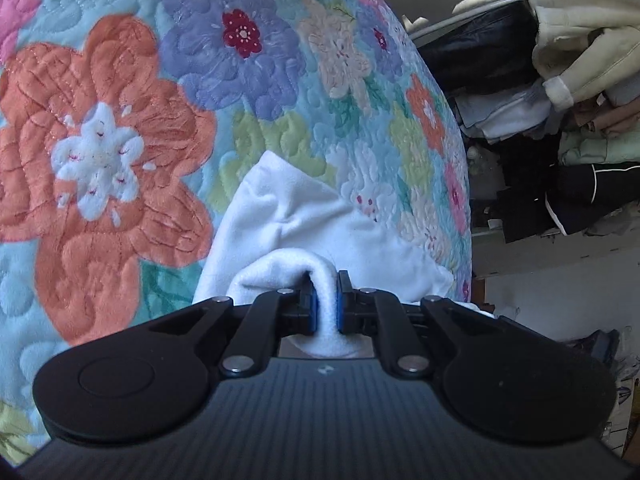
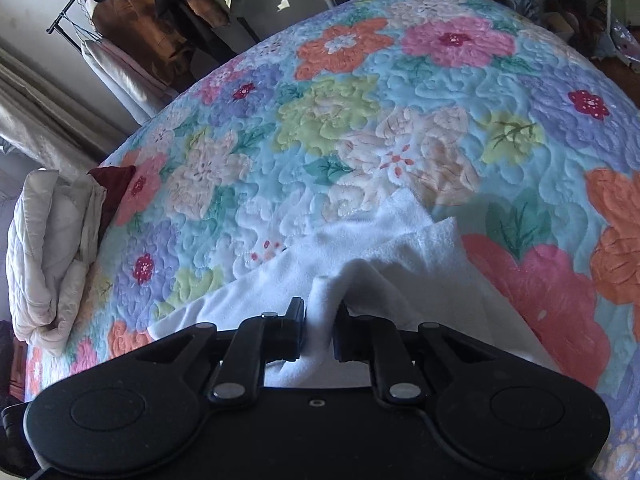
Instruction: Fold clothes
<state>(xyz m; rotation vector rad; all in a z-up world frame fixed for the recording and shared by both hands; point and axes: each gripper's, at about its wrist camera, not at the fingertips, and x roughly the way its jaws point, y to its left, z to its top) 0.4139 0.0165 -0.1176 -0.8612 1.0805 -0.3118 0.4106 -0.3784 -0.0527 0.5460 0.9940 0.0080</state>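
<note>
The left gripper (image 1: 325, 304) pinched a fold of the white garment (image 1: 288, 216); the right gripper (image 2: 320, 328) likewise clamped a fold of it. The garment lay on the floral quilt (image 2: 360, 120), with clothes (image 1: 560, 120) piled beyond.

Soft, fuzzy white fleece garment (image 1: 288, 216) lies on a plush, stitched floral quilt (image 2: 360, 120); matt black plastic tongs (image 1: 325, 304).

We see a bed covered by a quilted floral bedspread (image 2: 360, 128) in blue, orange, pink and purple. A white fleece garment (image 2: 360, 248) lies directly on it, and a cream quilted bundle (image 2: 48, 248) sits at its edge.
</note>
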